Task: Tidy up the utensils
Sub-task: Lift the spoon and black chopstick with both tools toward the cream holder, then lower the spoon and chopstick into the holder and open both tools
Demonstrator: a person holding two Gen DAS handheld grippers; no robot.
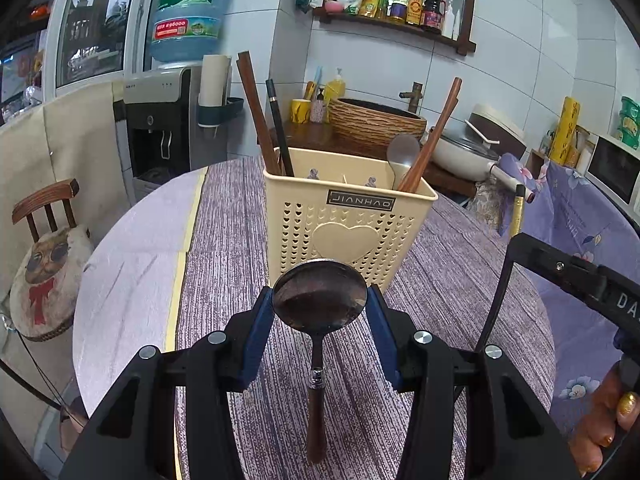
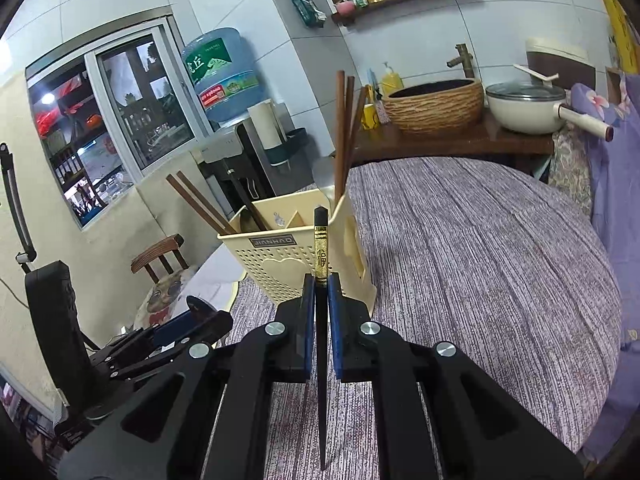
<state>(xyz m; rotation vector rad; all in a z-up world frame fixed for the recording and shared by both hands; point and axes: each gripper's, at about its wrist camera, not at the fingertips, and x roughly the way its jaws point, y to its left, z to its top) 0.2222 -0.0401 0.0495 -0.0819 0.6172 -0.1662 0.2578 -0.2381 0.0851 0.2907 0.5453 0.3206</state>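
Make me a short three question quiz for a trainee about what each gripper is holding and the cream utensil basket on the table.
1. True or false: the left gripper grips the spoon by its handle.
2. What does the right gripper clamp? A) a fork B) a black chopstick C) a ladle
3. Fill in: the spoon's handle hangs ____ below the pads.

Key:
1. False, by its bowl.
2. B, the black chopstick, in front of the basket.
3. Down.

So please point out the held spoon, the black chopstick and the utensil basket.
spoon (image 1: 319, 296), left wrist view, bowl.
black chopstick (image 2: 321, 250), right wrist view, gold band.
utensil basket (image 1: 348, 236), left wrist view, heart on front wall.
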